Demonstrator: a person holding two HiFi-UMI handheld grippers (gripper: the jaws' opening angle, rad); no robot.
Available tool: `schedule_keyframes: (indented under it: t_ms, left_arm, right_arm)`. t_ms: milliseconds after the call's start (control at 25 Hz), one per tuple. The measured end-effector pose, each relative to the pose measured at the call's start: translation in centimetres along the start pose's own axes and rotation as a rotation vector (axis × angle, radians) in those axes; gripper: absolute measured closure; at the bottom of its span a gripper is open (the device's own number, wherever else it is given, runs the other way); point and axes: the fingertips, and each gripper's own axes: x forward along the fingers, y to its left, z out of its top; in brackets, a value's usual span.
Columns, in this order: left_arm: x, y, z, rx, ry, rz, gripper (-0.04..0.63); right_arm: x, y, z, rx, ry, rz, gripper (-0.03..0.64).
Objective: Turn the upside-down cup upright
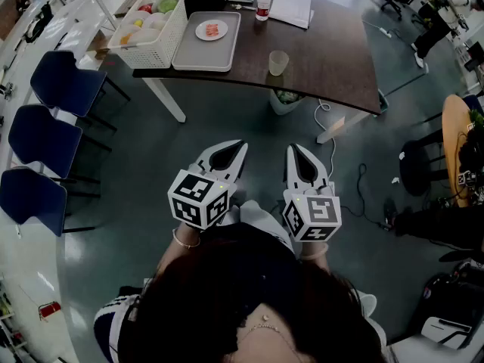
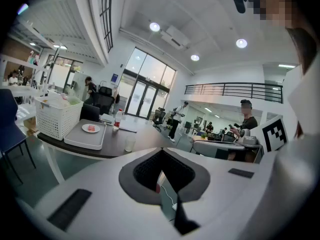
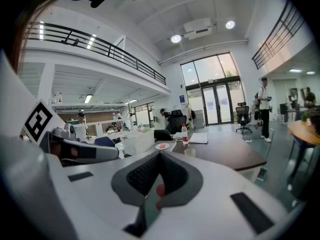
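There were three blue chairs (image 1: 64, 85) beside one table (image 1: 333, 59). The table held one white basket (image 1: 155, 40), one grey tray (image 1: 200, 51), one plate (image 1: 211, 30), one bottle (image 1: 262, 2) and one cup (image 1: 278, 63).

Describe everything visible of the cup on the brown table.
The cup is pale and translucent, plastic by its look, slightly tapered, with no handle. It stands on end on the dark brown table, near the edge closest to the person, right of the grey tray and apart from it. Only the table touches it. Whether its mouth faces up or down cannot be made out.
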Motion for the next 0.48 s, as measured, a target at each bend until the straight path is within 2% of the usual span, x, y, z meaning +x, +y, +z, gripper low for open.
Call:
schedule_keyframes:
  t_ms: [480]
  left_arm:
    - [1.01, 0.03, -0.44, -0.004, 0.019, -0.002, 0.594]
  right_arm:
    - [0.42, -0.9, -0.3, 0.013, 0.006, 0.002, 0.601]
